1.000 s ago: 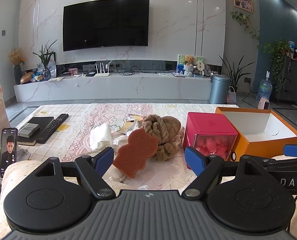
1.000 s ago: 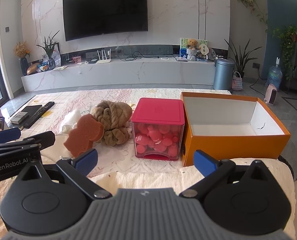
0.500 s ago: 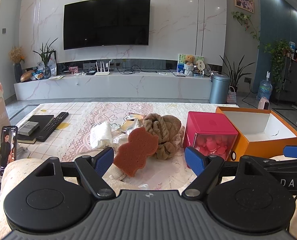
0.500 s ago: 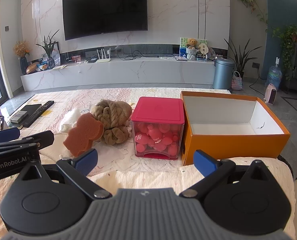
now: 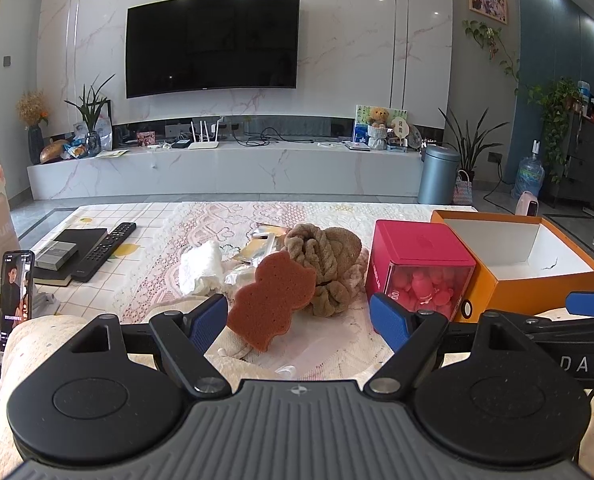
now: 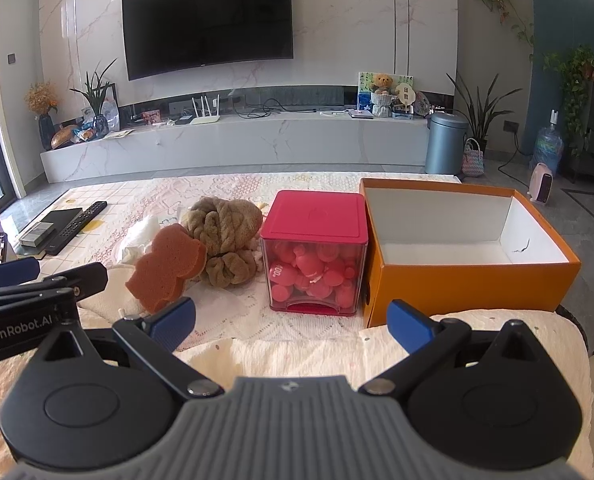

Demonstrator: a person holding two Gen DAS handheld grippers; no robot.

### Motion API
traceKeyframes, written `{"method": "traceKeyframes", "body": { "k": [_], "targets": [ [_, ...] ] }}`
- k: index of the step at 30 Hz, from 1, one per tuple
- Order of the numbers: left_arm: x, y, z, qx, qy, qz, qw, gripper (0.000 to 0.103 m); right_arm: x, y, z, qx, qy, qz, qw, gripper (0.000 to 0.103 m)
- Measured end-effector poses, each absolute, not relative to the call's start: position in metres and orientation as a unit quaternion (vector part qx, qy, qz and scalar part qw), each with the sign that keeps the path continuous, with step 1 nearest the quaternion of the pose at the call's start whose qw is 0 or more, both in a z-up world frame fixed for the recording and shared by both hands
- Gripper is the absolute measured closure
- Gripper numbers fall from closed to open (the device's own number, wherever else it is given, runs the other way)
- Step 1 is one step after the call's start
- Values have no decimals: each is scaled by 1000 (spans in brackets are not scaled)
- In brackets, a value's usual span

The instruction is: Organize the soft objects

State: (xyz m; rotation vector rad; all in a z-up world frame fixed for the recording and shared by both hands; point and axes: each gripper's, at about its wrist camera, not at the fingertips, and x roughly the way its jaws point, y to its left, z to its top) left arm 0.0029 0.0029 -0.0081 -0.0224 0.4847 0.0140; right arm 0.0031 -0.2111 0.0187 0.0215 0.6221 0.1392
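On the table [image 5: 145,280], under a lace cloth, I count 1 phone [image 5: 15,292] propped upright at the far left, 1 black remote [image 5: 104,250] beside 1 dark book with a small grey box [image 5: 55,255] on it, then the soft things: 1 crumpled white cloth [image 5: 201,266], 1 rust-brown sponge [image 5: 271,300] cut in a lobed shape and standing on edge, and 1 bundled tan towel [image 5: 329,264] just behind it at its 1 o'clock, the 2 touching. To the right come 2 containers. The red-lidded clear box [image 6: 315,252] is shut and holds a heap of small pink-red pieces; I cannot tell what they are. The orange cardboard box [image 6: 469,280], touching or nearly touching the clear box at its 3 o'clock, is open-topped with a white inside and nothing in it that I can see. There are 2 hand-held grippers, both hovering at the near edge of the table. The left gripper [image 5: 299,320] has its blue pads [image 5: 209,320] spread wide with nothing between them; the sponge sits ahead at its 11 o'clock, close to the left pad but not gripped. The right gripper [image 6: 291,322] is likewise spread apart and holding nothing, facing the clear box at 12 o'clock and the orange box at 1 o'clock.
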Motion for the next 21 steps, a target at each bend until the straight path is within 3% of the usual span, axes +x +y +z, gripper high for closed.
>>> {"method": "traceKeyframes", "body": {
  "k": [21],
  "targets": [
    [-4, -2, -22, -18, 249, -1, 968, 8, 6, -211, 15, 12, 318, 67, 945, 3]
  ]
}}
